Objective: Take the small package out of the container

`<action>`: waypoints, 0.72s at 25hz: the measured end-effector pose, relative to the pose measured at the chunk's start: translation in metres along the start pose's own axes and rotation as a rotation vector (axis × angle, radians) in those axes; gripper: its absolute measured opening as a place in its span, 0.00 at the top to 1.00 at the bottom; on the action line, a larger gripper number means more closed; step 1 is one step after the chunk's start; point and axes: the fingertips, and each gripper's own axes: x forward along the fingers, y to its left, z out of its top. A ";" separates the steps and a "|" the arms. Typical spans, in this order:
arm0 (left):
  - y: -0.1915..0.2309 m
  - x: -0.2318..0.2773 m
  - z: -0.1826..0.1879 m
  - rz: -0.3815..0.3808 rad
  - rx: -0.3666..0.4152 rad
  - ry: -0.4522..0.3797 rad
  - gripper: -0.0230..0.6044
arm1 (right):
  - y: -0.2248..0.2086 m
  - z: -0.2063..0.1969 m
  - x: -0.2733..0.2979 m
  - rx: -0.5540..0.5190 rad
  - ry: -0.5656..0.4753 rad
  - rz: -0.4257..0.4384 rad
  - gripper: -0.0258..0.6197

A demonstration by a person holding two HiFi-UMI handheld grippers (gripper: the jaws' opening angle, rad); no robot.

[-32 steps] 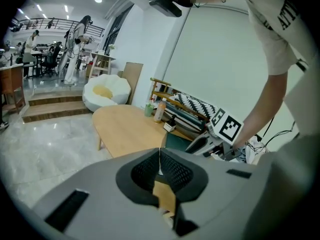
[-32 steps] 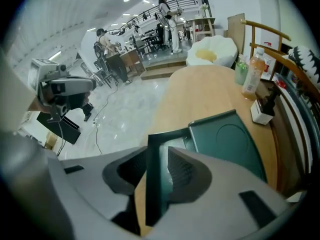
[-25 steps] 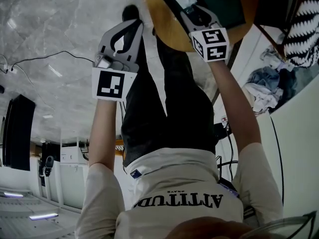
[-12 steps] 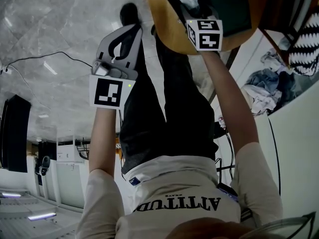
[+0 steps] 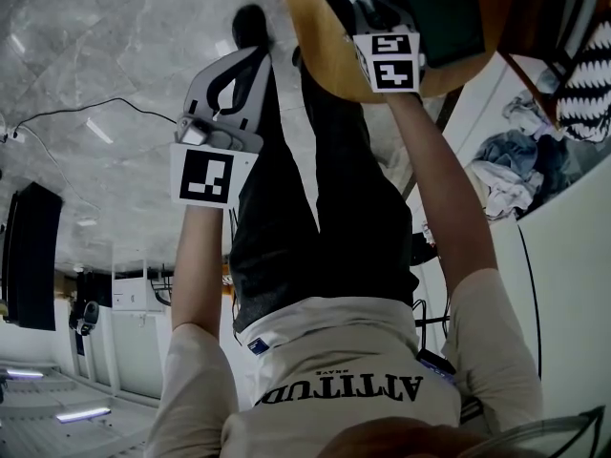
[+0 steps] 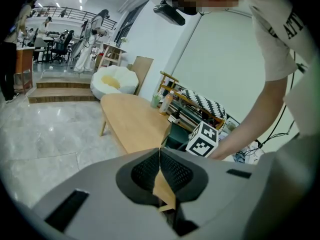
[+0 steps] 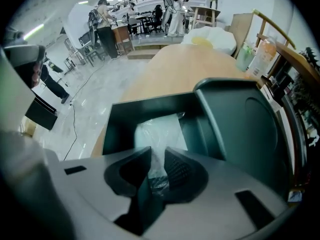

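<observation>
A small clear plastic package (image 7: 157, 130) lies inside a dark green container (image 7: 119, 120) whose lid (image 7: 245, 129) stands open to the right. My right gripper (image 7: 156, 166) reaches down into the container. Its jaws are closing, and the package's crumpled near end is pinched between the pads. The head view shows that right gripper (image 5: 374, 10) at the container (image 5: 447, 19) on the round wooden table (image 5: 320, 41); the package is hidden there. My left gripper (image 5: 232, 76) hangs over the floor beside the table. In its own view the left gripper (image 6: 160, 158) is shut and holds nothing.
A rack with bottles (image 7: 261, 59) stands behind the container. A white beanbag (image 6: 114, 81) sits past the far end of the table. A cable (image 5: 91, 113) runs across the marble floor. People and desks are far off in the room.
My right gripper has pushed further into the container, and the package's plastic that showed past the jaws is now hidden. The left gripper has barely shifted.
</observation>
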 end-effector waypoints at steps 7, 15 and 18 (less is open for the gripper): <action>-0.002 -0.014 0.014 0.013 0.011 -0.019 0.93 | -0.003 0.001 -0.011 0.021 0.014 0.043 0.92; -0.010 -0.047 0.056 0.034 0.043 -0.067 0.93 | 0.009 0.014 -0.056 -0.009 -0.009 0.089 0.93; -0.021 -0.064 0.076 0.034 0.067 -0.087 0.93 | 0.015 0.022 -0.083 -0.024 -0.032 0.092 0.93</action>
